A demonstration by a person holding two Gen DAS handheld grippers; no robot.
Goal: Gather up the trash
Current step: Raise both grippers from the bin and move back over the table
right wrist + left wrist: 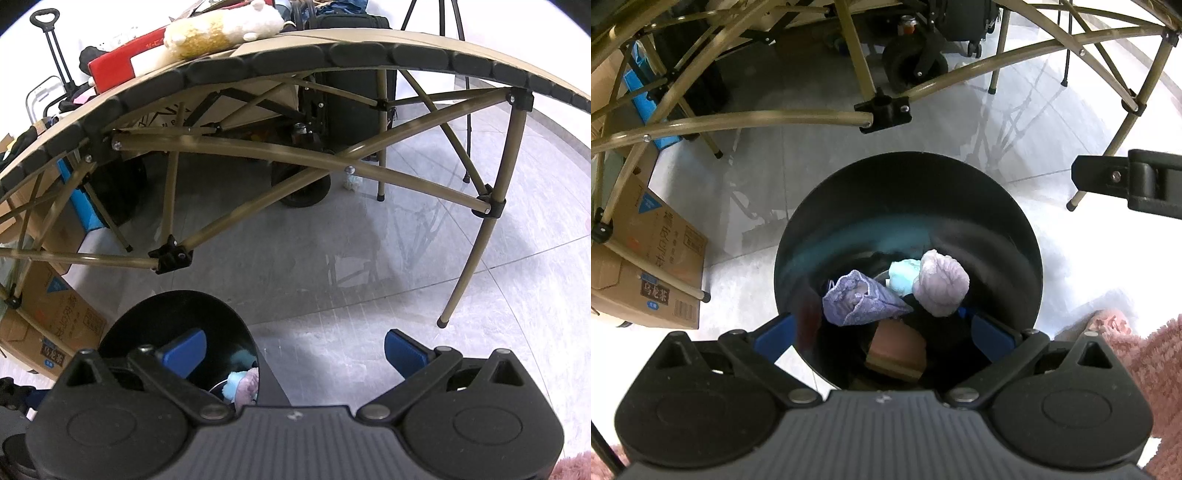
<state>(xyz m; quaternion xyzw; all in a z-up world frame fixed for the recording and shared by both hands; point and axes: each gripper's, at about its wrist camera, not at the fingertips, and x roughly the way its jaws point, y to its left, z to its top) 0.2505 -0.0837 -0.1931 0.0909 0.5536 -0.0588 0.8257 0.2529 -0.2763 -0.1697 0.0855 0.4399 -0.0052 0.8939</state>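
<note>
Here your left gripper (pixel 882 332) hangs over the round black trash bin (pixel 908 177), blue fingers spread wide and holding nothing. Inside the bin lie a crumpled purple wrapper (pixel 858 302), a lilac wad (pixel 942 282) and a pale blue scrap (pixel 903 275). Your right gripper (pixel 293 350) gapes empty over grey floor tiles (pixel 369 258), just beside the bin.
</note>
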